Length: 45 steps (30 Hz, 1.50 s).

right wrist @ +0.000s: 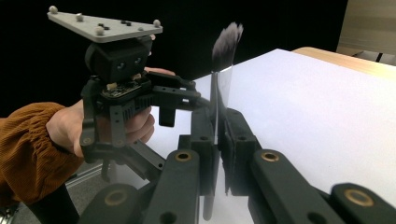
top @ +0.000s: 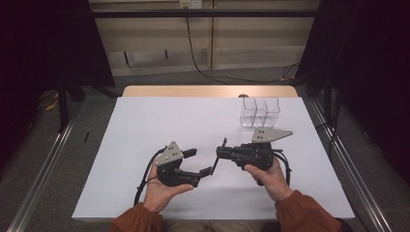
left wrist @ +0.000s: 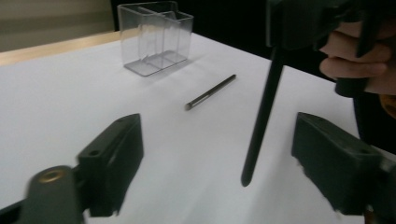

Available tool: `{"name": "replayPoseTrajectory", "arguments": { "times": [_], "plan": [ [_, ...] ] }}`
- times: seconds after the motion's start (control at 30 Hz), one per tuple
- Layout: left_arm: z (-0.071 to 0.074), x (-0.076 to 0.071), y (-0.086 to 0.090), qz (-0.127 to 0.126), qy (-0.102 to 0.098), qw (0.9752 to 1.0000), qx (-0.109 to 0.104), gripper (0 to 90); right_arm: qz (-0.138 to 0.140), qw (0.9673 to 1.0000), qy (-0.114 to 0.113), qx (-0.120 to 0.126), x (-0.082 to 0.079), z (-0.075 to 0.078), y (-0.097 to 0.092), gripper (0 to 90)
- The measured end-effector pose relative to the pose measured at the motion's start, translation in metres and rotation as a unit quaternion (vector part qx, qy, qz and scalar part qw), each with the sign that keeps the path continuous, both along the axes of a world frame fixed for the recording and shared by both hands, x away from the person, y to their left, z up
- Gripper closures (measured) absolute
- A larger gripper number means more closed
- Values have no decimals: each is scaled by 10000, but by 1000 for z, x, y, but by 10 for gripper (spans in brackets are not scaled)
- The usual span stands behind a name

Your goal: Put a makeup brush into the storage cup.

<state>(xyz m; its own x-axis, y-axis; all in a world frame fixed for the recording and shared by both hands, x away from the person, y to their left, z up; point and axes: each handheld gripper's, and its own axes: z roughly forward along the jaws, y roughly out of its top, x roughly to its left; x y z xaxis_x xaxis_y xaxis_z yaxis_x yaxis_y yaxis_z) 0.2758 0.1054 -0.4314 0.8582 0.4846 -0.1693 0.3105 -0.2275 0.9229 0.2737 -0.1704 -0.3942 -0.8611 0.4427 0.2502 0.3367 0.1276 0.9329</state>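
white-topped table (top: 145,125), grey floor (top: 232,77), pale panelled wall (top: 154,38), dark curtains (top: 43,43).

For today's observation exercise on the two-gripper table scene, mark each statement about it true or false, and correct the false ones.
1. The right gripper is clamped on a makeup brush. True.
2. The left gripper is shut on a pencil. False: its jaws stand apart with nothing between them.
3. A second slim brush lies flat on the white table. True.
4. The clear divided organizer holds several brushes. False: its compartments look empty.
5. The held brush points bristles down. False: in the right gripper view the bristles are at the top.
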Motion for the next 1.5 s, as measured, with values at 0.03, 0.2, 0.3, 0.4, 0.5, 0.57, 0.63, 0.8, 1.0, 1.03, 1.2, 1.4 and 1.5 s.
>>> {"name": "replayPoseTrajectory", "arguments": {
  "times": [0.03, 0.2, 0.3, 0.4, 0.5, 0.57, 0.63, 0.8, 1.0, 1.03, 1.2, 1.4, 1.5],
  "plan": [
    [1, 0, 1, 37, 13, 10000, 37, 134, -5, 10000, -4, 0, 0, 0, 0, 844],
    [2, 2, 7, 165, 104, 9998, 23, 55, -27, 10000, -29, 8, 0, 1, -3, 844],
    [3, 2, 11, 184, 27, 9998, 68, 41, -65, 10000, -28, 8, 0, 2, -6, 844],
    [5, 2, 16, 248, 64, 9997, 67, 40, -94, 9999, -41, 5, 0, 2, -7, 844],
    [5, 2, 22, 347, 77, 9994, 57, 39, -112, 9999, -30, -12, 0, 2, -9, 844],
    [4, 1, 26, 426, 40, 9991, 45, 39, -131, 9999, -22, -15, 0, 1, -9, 844],
    [2, 0, 30, 465, -10, 9989, 73, 39, -144, 9999, -26, -28, 0, 1, -10, 844],
    [-2, -1, 42, 679, -180, 9975, 11, 36, -226, 9997, -50, -98, -1, 2, -13, 844],
    [0, -3, 62, 883, -219, 9958, 13, 33, -379, 9991, -68, -186, -1, 2, -19, 844],
    [0, -3, 65, 903, -227, 9956, 79, 34, -392, 9990, -68, -201, -1, 3, -20, 844],
    [-3, -7, 80, 1055, -275, 9940, 87, 33, -506, 9983, -93, -256, -1, 4, -26, 844],
    [-1, -6, 89, 1166, -268, 9927, 135, 34, -670, 9972, -124, -302, 1, 5, -38, 844],
    [0, -8, 94, 1223, -263, 9921, -4, 34, -757, 9966, -132, -289, 2, 6, -44, 844]
  ]
}}
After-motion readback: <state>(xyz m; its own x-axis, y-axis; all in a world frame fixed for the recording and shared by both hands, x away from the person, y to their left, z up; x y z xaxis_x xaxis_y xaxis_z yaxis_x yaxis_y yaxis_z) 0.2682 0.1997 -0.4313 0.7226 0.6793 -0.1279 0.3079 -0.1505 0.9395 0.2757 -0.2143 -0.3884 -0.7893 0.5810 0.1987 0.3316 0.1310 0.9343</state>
